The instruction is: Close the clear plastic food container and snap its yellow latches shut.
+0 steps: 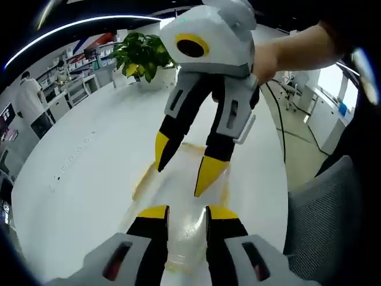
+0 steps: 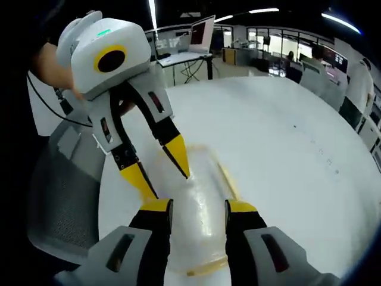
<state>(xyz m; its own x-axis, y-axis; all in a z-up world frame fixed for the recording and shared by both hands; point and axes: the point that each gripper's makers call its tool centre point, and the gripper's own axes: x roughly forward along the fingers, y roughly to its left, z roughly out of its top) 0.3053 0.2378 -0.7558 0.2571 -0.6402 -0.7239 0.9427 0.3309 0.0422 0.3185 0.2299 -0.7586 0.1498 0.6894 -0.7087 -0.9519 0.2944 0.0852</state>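
Two grippers meet over a clear plastic food container [image 1: 181, 196] on a round white table [image 1: 89, 161]. The left gripper [image 1: 186, 213] and right gripper [image 2: 198, 207] each straddle it with jaws parted. A potted plant [image 1: 141, 55] stands behind; a grey chair [image 2: 62, 190] sits beside the table.

White round table [image 1: 89, 155] w/ potted plant [image 1: 141, 55]; grey chair [image 2: 65, 185] nearby.

Clear glossy plastic in the food container [image 2: 199, 208], with opaque yellow latches [image 2: 229, 179] along its edges. Smooth matt white on the table [image 2: 286, 131]. Hard plastic on each claw: grey shell, black arms, yellow tips. Grey woven mesh on the chair [image 1: 324, 220].
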